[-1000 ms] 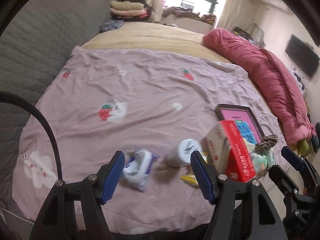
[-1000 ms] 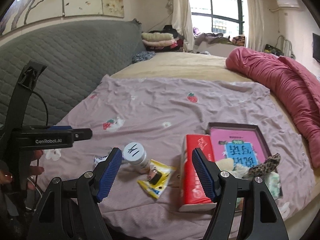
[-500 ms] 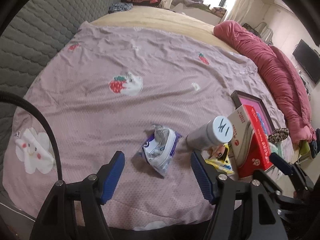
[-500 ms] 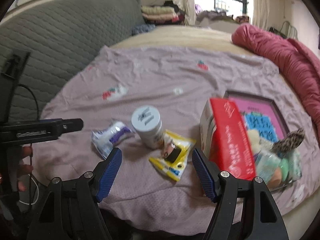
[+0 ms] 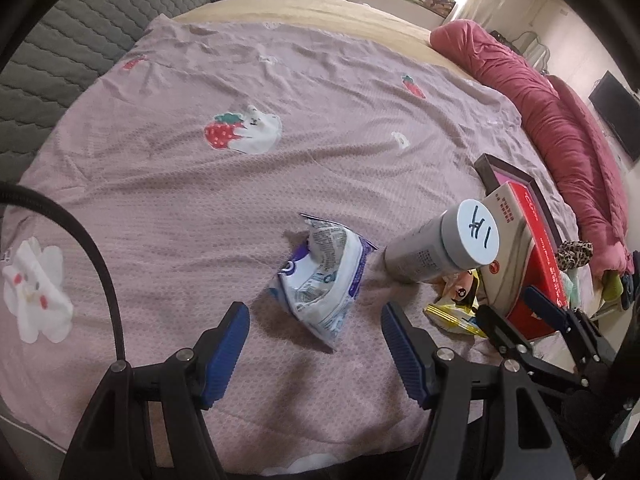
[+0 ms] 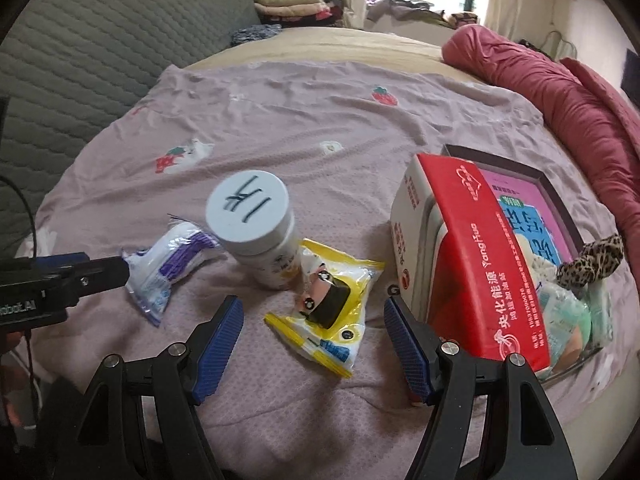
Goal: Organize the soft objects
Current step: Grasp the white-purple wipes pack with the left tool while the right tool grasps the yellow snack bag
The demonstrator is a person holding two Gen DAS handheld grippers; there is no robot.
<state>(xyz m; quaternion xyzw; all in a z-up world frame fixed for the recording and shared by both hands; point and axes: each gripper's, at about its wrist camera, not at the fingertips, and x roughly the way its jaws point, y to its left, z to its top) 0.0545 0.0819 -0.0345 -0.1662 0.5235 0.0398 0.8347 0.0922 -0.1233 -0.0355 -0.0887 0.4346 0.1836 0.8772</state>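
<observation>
Bedsheet [image 5: 320, 168], both grippers angled down, open

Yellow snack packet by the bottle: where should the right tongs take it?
Grip the yellow packet across its puffed middle, coming from above. It lies flat on the bedspread, its far corner against the white bottle, so the open right tongs can straddle it.

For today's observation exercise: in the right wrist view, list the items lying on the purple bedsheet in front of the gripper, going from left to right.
White and purple packet → white bottle with a marked lid → yellow snack packet → red and white carton → leopard-print scrunchie.
</observation>
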